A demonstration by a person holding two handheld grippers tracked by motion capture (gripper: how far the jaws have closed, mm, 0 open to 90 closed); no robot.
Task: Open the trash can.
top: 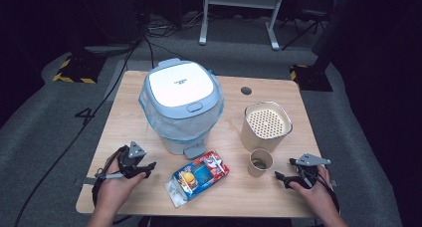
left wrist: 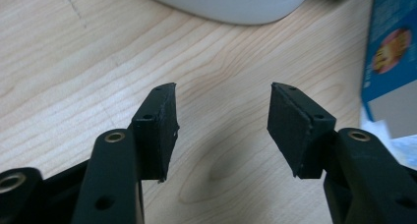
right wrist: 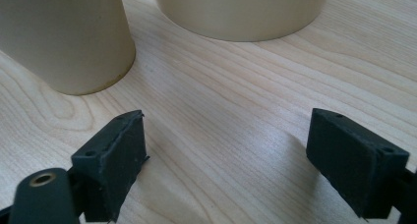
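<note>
Right tongs (top: 284, 179) spread, empty, lower right of frame, near paper cup (top: 261, 163). Left tongs (top: 147, 169) spread, empty, lower left, near snack box (top: 200, 176). Advice: approach cup level, pinch mid-wall gently, keep upright; contents may spill.

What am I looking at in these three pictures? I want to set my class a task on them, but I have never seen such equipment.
A person sits at a wooden table and holds a two-jawed grasping tool in each hand: the left tool and the right tool. One picture comes from a camera overhead; the other two come from cameras riding on each tool, looking along its black jaws. On the table stand a lidded bin with a bag liner, a colourful carton, a paper cup and a tan container. Both tools are open and hold nothing.
</note>
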